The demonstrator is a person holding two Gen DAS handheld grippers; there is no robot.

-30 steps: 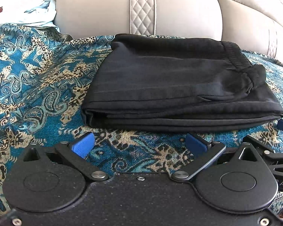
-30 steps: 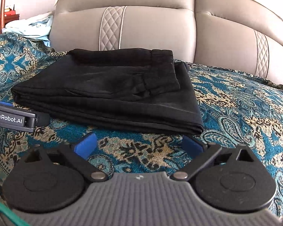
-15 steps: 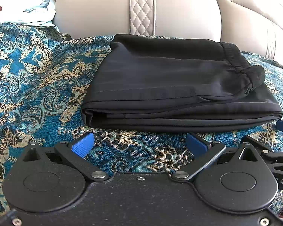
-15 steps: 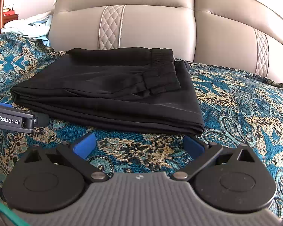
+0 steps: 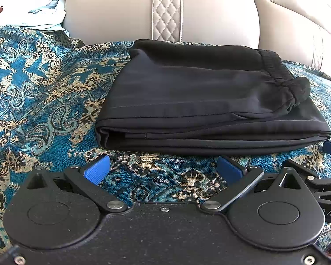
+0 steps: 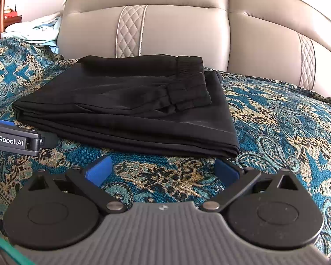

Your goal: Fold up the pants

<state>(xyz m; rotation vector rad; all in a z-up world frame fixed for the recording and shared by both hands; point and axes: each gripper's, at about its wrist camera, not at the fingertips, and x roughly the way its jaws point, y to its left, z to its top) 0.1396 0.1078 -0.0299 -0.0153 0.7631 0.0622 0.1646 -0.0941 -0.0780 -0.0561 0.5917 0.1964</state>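
Black pants (image 5: 200, 101) lie folded into a flat rectangle on the patterned teal bedspread (image 5: 39, 92), the elastic waistband on top at the right. My left gripper (image 5: 163, 169) is open, its blue pads just short of the near folded edge, holding nothing. From the right wrist view the same pants (image 6: 130, 108) sit ahead and slightly left. My right gripper (image 6: 163, 169) is open too, empty, a little back from the near edge. The left gripper's body (image 6: 13, 138) shows at the left edge of that view.
A beige padded headboard (image 6: 176, 31) rises behind the pants. Pale blue and white cloth (image 5: 46, 15) is heaped at the far left, by a wooden piece of furniture (image 6: 2, 26). Bedspread (image 6: 286, 119) stretches bare to the right of the pants.
Both grippers have drawn back slightly from the pants and stay open. The folded pants have not moved.
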